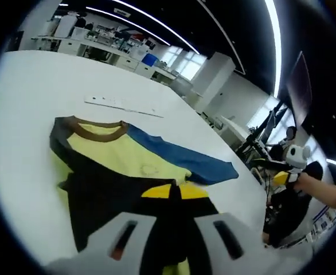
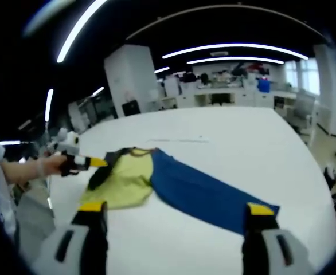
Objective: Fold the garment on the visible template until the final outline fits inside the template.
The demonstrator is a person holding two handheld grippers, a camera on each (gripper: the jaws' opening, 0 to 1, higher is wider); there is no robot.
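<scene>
Left gripper (image 1: 171,243): pale fingers (image 1: 125,235) rise at the bottom centre of the left gripper view with dark garment cloth running up the gap between them; whether they are clenched on it or only resting over it I cannot tell. Right gripper (image 2: 171,238): fingers (image 2: 90,229) with yellow tips stand wide apart at the lower edge of the right gripper view, released, nothing between them but bare white bench (image 2: 225,137). The garment (image 1: 128,166), a shirt in yellow, blue and black with a brown collar, lies on the bench at centre frame in the left gripper view, partly folded, the blue sleeve stretched toward the right. In the right gripper view the left gripper shows at the left edge in a person's hand (image 2: 45,166), at the garment's dark edge. Judgement: folding is in hand and not finished; the blue sleeve is spread out. Next move likely calls for the right gripper to close on that sleeve and carry it over the body. No template outline can be made out. A pale strip (image 1: 122,106) lies on the bench beyond the collar; no writing or brand is readable.
</scene>
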